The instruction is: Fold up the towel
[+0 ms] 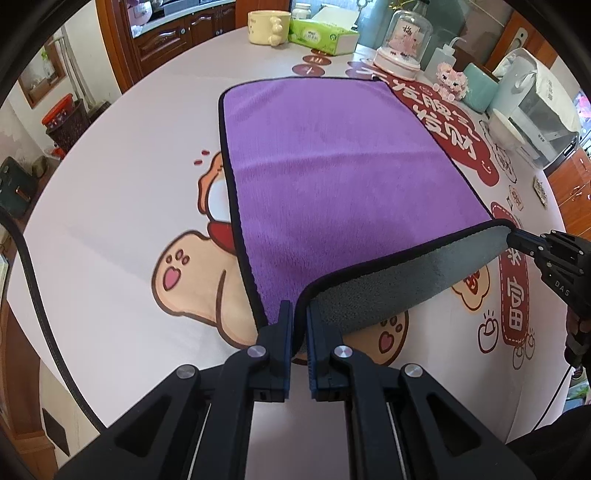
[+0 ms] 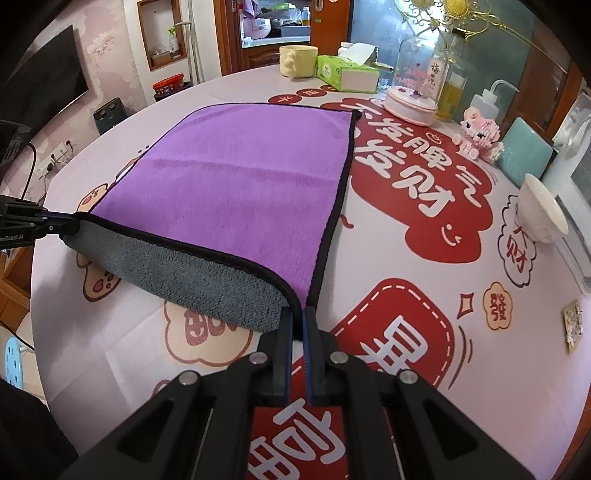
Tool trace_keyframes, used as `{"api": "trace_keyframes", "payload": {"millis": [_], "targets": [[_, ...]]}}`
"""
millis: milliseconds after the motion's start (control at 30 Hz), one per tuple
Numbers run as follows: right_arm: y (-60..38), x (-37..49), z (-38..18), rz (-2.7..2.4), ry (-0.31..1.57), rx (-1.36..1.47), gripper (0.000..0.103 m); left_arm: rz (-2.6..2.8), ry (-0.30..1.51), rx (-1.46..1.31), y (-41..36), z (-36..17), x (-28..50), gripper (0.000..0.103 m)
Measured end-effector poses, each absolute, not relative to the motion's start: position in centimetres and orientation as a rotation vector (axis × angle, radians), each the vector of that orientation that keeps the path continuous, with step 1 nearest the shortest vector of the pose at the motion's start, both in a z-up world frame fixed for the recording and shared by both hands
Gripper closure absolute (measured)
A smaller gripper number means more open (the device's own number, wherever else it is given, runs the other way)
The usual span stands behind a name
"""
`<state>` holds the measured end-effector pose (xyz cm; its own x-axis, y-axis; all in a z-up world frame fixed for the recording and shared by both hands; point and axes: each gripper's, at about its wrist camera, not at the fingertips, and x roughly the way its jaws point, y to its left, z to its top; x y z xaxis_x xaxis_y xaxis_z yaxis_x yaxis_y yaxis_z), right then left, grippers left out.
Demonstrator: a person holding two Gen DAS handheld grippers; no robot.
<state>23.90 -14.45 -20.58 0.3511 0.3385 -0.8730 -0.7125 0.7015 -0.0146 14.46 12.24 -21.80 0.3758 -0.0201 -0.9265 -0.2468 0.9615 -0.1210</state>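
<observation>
A: Where is the towel point(image 1: 332, 177)?

B: Spread purple side up on the surface point(image 1: 110, 206), over the printed cloth. Its near edge is raised off the cloth and curled, so the grey underside faces the cameras.

A: And the fingers?

B: The left gripper point(image 1: 300, 314) has its fingers pressed nearly together on the black-bound near left corner. The right gripper point(image 2: 298, 317) pinches the near right corner the same way.

A: What does each view add?

B: The left wrist view shows the right gripper point(image 1: 517, 238) from the side, at the far end of the lifted edge, with a bit of the hand behind it. It also shows the paw cartoon left of the towel. The right wrist view shows the left gripper point(image 2: 55, 221) at the opposite corner, and the towel point(image 2: 236, 192) lying beside large red lettering. It gives the white bowl point(image 2: 543, 210) and the pink block figure point(image 2: 478, 134) clearly, well apart from the towel.

A: Anything common to both?

B: The cream mug point(image 1: 264, 26) and green tissue box point(image 1: 321, 37) stand beyond the far edge.
</observation>
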Motion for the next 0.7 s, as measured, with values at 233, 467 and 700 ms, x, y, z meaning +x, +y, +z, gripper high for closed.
{"api": "trace_keyframes", "payload": {"millis": [233,467,700], "targets": [[-13.8,24.5,-18.4,0.687,0.961,-0.439,0.099,0.149,1.122,-0.231,12.8,-19.2,15.1,0.098],[-12.6,26.2,-16.5,0.689,0.899,-0.448,0.099,0.166,1.050,-0.203,14.2,-16.6,16.9,0.098],[-10.8,28.7,-14.7,0.692,0.821,-0.464,0.099,0.175,0.994,-0.174,15.7,-15.0,19.0,0.098]]}}
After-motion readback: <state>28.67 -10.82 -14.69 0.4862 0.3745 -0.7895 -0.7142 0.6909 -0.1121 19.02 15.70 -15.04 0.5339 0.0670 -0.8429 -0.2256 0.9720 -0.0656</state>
